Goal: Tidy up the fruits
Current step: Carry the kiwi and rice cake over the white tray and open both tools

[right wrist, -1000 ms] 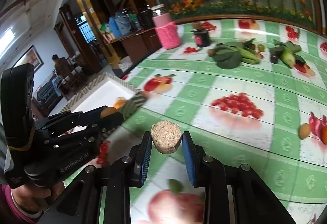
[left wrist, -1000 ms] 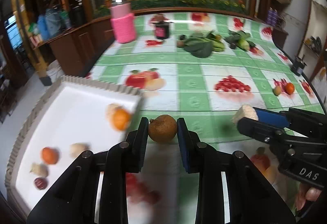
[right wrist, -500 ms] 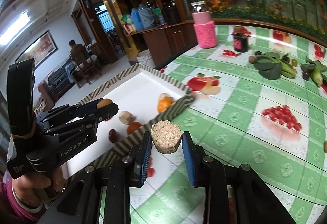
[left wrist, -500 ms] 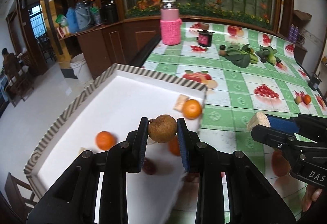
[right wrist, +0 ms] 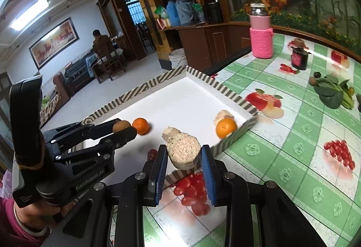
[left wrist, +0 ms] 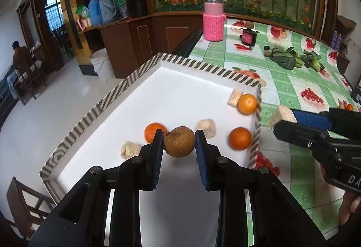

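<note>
The left gripper (left wrist: 179, 142) clamps a brown round fruit (left wrist: 179, 144) above the white tray's (left wrist: 180, 93) open middle. The right gripper (right wrist: 183, 156) pinches a beige fibrous chunk (right wrist: 183, 152) over the tray's striped near rim (right wrist: 234, 136).

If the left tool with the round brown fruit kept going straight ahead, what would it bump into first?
Probably the white floor of the striped tray, near the orange just beyond the brown fruit that the left tool holds; depth is hard to judge.

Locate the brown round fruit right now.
The brown round fruit is clamped in the left gripper, above the white tray, just right of an orange in the left wrist view.
</note>
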A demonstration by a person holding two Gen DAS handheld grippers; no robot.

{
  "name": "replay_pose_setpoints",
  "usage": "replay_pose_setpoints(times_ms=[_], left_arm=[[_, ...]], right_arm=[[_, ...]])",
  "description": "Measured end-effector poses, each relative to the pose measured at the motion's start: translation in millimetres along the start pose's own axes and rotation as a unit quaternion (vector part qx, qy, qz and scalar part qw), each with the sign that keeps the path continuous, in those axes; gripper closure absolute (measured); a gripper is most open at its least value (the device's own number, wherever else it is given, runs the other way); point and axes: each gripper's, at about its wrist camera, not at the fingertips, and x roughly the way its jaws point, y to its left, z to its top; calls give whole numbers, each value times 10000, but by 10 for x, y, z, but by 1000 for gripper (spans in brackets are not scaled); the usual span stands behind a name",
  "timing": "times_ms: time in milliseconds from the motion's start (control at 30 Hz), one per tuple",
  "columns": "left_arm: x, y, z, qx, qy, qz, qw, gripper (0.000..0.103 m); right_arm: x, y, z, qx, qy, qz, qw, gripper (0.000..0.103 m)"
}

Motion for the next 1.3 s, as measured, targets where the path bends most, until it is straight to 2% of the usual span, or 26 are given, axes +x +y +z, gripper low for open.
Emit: replay_pose_setpoints(times_ms=[300, 633, 867, 933, 1000, 1100, 1233, 1300], left_arm=[[31, 93, -27, -75, 240, -254, 9994, 76], [87, 212, -195, -131, 564, -344, 9977, 76], [176, 216, -238, -172, 710, -428, 9964, 75], [174, 205, -236, -95, 699, -353, 9969, 75], [183, 216, -233, -108, 738, -389, 9965, 75], [205, 232, -226, -152, 815, -380, 9958, 67], [173, 257, -216, -201, 748, -348, 9964, 49], [154, 258, -210, -171, 683, -233, 9973, 48]], right_arm=[[359, -32, 200, -96, 268, -23, 9996, 74], [860, -41, 434, -203, 569, 11, 9982, 74], [1187, -71, 524, -241, 740, -208, 9967, 74], [1245, -79, 518, -197, 814, -203, 9963, 74], [1274, -58, 522, -318, 785, -409, 9956, 74], [1273, -65, 526, -317, 780, -418, 9956, 69], [1223, -104, 522, -199, 745, -351, 9964, 68], [1151, -89, 514, -204, 681, -364, 9968, 68]])
